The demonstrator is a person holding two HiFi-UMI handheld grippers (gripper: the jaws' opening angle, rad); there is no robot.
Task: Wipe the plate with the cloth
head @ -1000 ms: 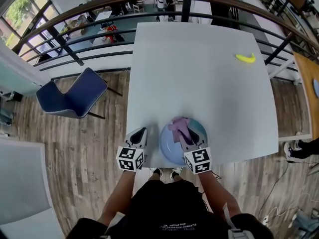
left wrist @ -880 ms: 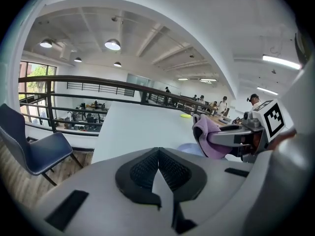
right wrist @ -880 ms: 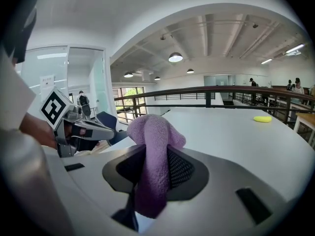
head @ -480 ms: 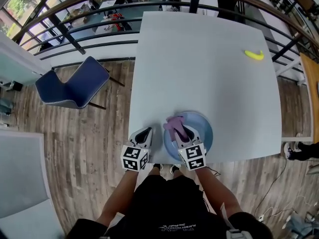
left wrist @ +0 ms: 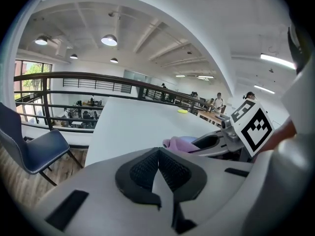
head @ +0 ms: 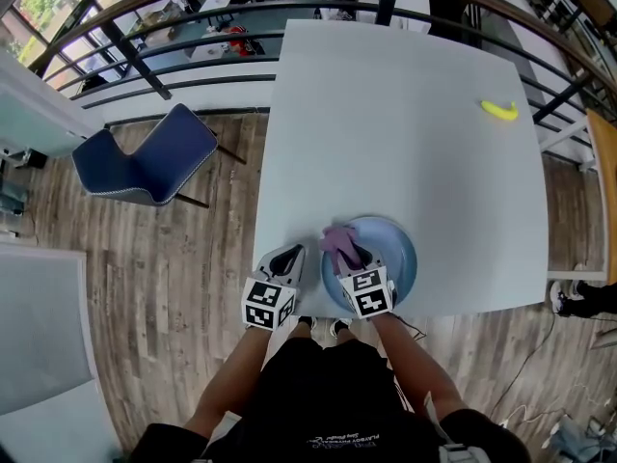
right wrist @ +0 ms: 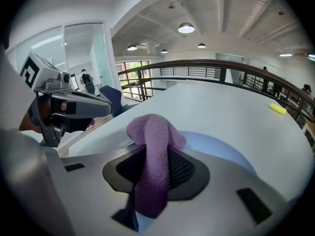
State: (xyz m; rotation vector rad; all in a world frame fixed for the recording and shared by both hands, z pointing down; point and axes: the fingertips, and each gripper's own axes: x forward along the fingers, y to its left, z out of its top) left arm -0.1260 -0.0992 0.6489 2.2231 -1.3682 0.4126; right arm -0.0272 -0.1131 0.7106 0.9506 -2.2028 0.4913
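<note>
- Head view: presses the cloth (head: 336, 238) onto the near-left part of the plate (head: 397, 258) with the right gripper (head: 351, 255). Looks like mid-wipe, with the far and right parts of the plate bare beyond the cloth.
- Keeps the plate at the near edge of the worktop (head: 405, 123), close to the body, likely for easy reach and a firm downward push.
- Parks the left gripper (head: 291, 257) just beside the plate's left rim, clear of the cloth. Cannot tell whether it touches the rim. Probably placed there to stop the plate from sliding left under the wiping strokes.
- Leaves a yellow thing (head: 499, 110) at the far right of the worktop, well apart from the work, and a blue chair (head: 145, 167) on the floor to the left.
- Left gripper view: shows jaws pressed together with nothing between them, aimed along the worktop, with the cloth and the right gripper off to the right.
- Right gripper view: pinches the cloth between the pads, with a rounded fold bulging past the tips and a strip trailing back through the jaws. Grips it mid-length, probably so that the bulge serves as the wiping pad. Shows pale blue plate just beyond the cloth.
- Worth minding: so near the edge, a hard stroke toward the body might push the plate off.
</note>
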